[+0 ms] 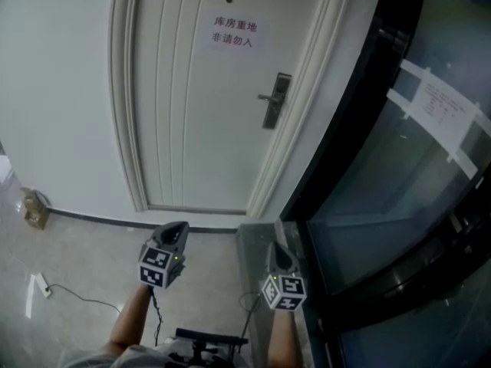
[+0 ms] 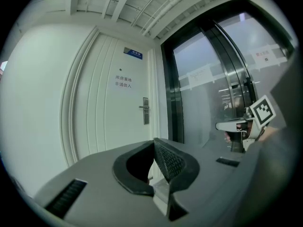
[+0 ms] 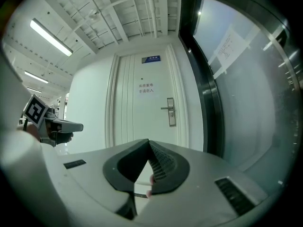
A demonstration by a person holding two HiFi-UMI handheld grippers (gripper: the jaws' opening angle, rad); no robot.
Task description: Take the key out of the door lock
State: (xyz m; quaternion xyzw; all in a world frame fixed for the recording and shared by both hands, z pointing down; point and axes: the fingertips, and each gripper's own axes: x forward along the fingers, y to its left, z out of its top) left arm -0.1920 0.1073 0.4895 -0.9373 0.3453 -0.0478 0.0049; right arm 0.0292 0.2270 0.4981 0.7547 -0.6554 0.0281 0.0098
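A white door stands ahead with a dark metal lock plate and lever handle on its right side. The lock plate also shows small and far off in the left gripper view and the right gripper view. At this distance I cannot make out a key. My left gripper and right gripper are held low, well short of the door. Both point toward it. The left gripper has its jaws together with nothing between them, and so has the right gripper.
A paper sign hangs on the door. A dark-framed glass wall runs along the right. On the floor at left lie a small cardboard box and a cable with a plug. A black device sits by my feet.
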